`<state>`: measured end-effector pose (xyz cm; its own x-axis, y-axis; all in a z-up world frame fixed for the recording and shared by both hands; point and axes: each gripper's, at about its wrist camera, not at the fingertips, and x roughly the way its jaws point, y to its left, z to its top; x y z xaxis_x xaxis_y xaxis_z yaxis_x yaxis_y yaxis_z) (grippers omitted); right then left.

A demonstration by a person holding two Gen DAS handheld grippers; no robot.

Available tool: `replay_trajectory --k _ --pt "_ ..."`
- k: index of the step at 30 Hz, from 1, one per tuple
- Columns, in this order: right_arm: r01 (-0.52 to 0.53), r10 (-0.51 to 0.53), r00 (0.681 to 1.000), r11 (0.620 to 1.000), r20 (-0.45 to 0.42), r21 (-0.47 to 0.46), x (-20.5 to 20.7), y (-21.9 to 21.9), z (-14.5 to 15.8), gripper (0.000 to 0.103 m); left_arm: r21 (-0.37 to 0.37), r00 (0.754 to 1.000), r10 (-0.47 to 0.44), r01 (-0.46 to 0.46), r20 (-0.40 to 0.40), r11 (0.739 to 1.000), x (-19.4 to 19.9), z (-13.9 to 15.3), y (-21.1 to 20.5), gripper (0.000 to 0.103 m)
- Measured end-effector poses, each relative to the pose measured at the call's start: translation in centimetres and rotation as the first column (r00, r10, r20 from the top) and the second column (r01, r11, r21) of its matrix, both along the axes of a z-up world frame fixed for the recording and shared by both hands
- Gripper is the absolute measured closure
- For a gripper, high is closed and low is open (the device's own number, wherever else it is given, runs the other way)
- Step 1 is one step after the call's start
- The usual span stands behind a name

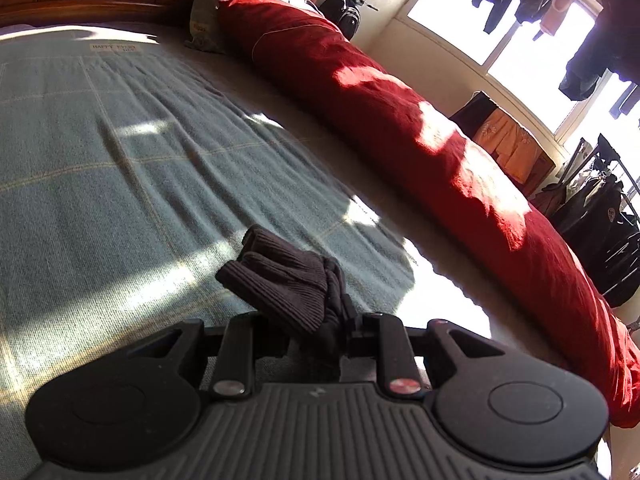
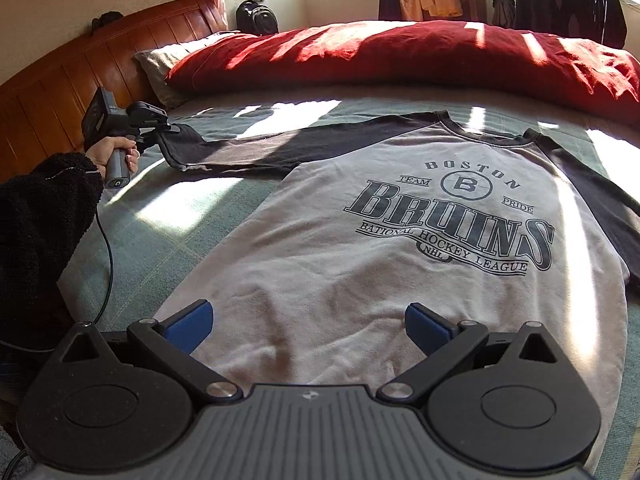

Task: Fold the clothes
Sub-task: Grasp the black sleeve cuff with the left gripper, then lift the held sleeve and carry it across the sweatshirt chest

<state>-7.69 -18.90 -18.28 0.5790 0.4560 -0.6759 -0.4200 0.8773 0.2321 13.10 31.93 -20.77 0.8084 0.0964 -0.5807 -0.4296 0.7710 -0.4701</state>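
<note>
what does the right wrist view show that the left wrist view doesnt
Only the right wrist view: the grey Bruins shirt's printed front, the open right gripper, and the hand holding the left gripper. Only the left wrist view: the dark ribbed cuff pinched close up. Both: the red duvet and the green blanket.

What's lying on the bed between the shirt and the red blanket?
Nothing but bedding. In the right wrist view, a bare, sunlit strip of the green bedspread separates the shirt from the red blanket.
</note>
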Motion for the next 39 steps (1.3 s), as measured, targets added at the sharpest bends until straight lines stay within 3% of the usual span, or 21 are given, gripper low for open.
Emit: replay_trajectory --k 11,23,39 --pt "-0.008 0.009 1.000 0.999 -0.023 0.039 0.9 -0.6 -0.5 0.000 0.109 0.995 -0.103 0.102 0.006 0.989 1.3 4.8 -5.3 0.082" --pt "0.007 -0.006 1.000 0.995 -0.015 0.102 -1.1 -4.5 -0.5 0.000 0.205 0.980 -0.196 0.195 -0.015 0.959 3.1 9.1 -14.7 0.091" --pt "0.061 -0.060 0.998 0.985 -0.010 0.164 -3.0 -8.8 -0.8 0.000 0.243 0.957 -0.289 0.284 -0.014 0.928 4.4 11.8 -22.3 0.091"
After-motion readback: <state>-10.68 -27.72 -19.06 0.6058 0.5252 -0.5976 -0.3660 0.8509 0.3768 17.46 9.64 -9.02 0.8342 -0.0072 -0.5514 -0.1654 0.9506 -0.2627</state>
